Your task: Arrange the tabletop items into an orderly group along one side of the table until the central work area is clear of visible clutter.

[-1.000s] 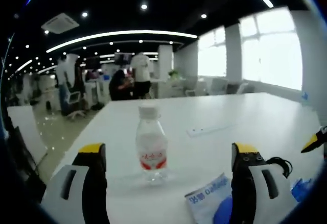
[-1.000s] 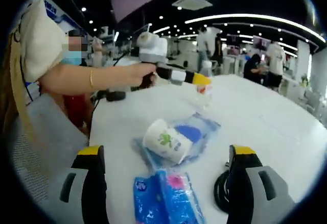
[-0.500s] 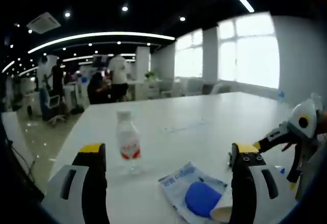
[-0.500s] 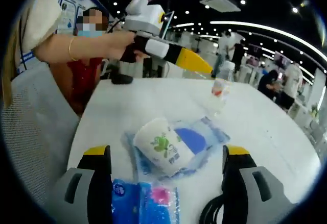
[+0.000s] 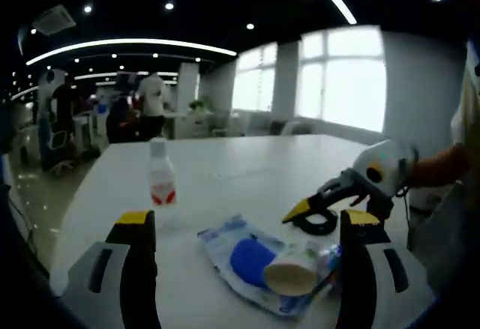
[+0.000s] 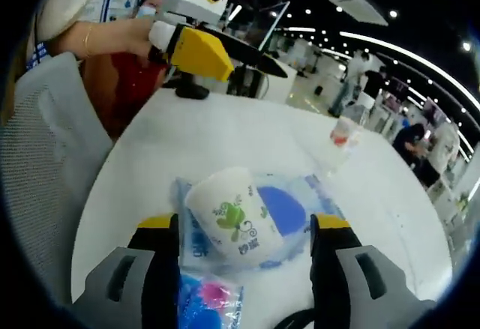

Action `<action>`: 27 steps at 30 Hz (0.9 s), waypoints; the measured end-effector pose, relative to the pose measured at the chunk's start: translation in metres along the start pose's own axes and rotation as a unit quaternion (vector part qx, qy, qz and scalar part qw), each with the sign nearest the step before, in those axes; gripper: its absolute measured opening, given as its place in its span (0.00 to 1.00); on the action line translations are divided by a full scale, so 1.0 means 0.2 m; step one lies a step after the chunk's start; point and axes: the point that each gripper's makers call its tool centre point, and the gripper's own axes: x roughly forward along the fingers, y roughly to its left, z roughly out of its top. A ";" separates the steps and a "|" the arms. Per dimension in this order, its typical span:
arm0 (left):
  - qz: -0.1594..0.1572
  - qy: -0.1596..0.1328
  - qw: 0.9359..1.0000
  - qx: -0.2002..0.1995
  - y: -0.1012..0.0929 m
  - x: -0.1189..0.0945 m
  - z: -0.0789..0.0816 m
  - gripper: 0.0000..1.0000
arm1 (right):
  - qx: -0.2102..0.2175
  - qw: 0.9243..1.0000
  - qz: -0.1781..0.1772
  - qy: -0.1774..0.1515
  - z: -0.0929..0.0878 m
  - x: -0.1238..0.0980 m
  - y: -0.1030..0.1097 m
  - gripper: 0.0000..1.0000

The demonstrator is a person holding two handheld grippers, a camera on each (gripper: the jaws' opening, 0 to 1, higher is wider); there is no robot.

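A: Left gripper view first. What's on the white table (image 5: 225, 171)?
B: Clear plastic water bottle (image 5: 160, 183), white cap, red label, upright at 10 o'clock. Flat blue-and-white plastic pouch (image 5: 247, 258) low centre, paper cup (image 5: 294, 270) lying on it, mouth toward the camera. Left gripper (image 5: 240, 250) is spread apart, nothing held.
A: At 3 o'clock?
B: Right gripper (image 5: 319, 201), yellow tip over a black cable coil (image 5: 315, 224), partly hidden.

A: Right gripper view?
B: Cup (image 6: 236, 220), green print, lies on the pouch (image 6: 292, 201) between the spread jaws of the right gripper (image 6: 244, 235); contact unclear. Blue packet (image 6: 210, 303) at 6, cut off. Bottle (image 6: 341, 142) at 2, blurry. Left gripper (image 6: 225, 48) at 11; cannot tell its state here.
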 end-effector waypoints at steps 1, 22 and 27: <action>-0.005 0.001 1.000 -0.001 -0.03 -0.02 -0.01 0.99 | -0.001 1.000 0.008 0.004 -0.01 0.01 0.01 0.68; -0.043 0.054 0.998 -0.014 -0.19 -0.10 -0.25 0.99 | 0.003 0.998 0.038 0.048 -0.13 0.09 0.07 0.38; -0.043 0.052 0.997 -0.029 -0.18 -0.10 -0.27 0.99 | 0.072 0.997 0.027 -0.006 -0.08 0.07 0.07 0.38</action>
